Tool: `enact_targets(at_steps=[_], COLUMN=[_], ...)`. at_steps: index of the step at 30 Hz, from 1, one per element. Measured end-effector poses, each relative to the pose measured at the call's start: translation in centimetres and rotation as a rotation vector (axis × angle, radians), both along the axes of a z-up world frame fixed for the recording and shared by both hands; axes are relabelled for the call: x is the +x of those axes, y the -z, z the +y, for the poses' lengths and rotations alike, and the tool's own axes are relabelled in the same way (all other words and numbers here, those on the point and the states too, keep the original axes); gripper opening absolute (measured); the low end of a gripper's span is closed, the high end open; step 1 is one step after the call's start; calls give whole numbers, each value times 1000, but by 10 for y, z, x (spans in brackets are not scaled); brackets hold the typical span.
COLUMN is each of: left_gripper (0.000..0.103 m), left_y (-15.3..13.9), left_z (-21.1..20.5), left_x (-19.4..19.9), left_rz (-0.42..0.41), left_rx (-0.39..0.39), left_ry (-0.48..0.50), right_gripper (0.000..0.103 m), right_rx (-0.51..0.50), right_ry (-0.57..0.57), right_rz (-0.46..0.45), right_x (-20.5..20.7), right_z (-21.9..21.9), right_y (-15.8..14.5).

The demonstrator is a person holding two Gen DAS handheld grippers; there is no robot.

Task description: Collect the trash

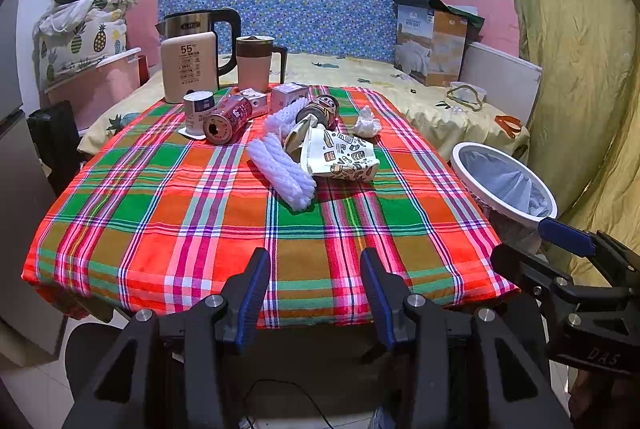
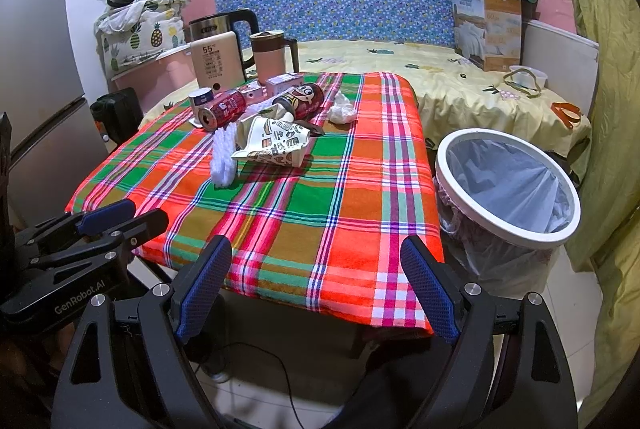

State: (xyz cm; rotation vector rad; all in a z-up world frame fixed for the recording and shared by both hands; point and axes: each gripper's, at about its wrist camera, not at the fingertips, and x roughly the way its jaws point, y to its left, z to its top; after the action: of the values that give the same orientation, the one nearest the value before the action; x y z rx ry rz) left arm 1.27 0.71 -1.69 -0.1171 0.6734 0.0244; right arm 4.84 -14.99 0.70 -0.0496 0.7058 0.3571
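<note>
Trash lies on the far half of the plaid-clothed table [image 1: 224,229]: a crushed patterned paper cup [image 1: 344,159] [image 2: 276,145], white foam netting [image 1: 280,169] [image 2: 222,159], a crumpled tissue [image 1: 367,123] [image 2: 341,110], a red can on its side [image 1: 227,119] [image 2: 222,108], and a cartoon-printed can [image 1: 320,111] [image 2: 298,100]. A white-rimmed bin with a liner [image 1: 504,179] [image 2: 508,189] stands right of the table. My left gripper [image 1: 316,287] and right gripper [image 2: 316,287] are open and empty at the table's near edge.
At the table's back left stand a kettle [image 1: 200,25], a beige 55° box [image 1: 189,67], a pink jug [image 1: 256,63], a white cup [image 1: 198,109] and small boxes [image 1: 289,97]. A bed [image 2: 460,89] lies behind, a curtain [image 2: 600,109] right, a fridge [image 2: 36,69] left.
</note>
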Motion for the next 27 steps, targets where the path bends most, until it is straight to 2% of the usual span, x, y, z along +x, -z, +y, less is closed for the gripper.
enact_targets(at_steps=[14, 23, 27], left_gripper=[46, 46, 46], left_y=[8, 16, 18], left_z=[12, 35, 47], left_x=[17, 67, 96], left_rz=[28, 51, 54], left_rx=[-27, -74, -122], left_ry=[-3, -30, -41], right_gripper=[87, 87, 87], right_rx=[-4, 17, 24], right_ry=[-2, -48, -55], right_rz=[10, 34, 37], right_x=[10, 46, 63], right_z=[3, 13, 19], right_y=[3, 7, 7])
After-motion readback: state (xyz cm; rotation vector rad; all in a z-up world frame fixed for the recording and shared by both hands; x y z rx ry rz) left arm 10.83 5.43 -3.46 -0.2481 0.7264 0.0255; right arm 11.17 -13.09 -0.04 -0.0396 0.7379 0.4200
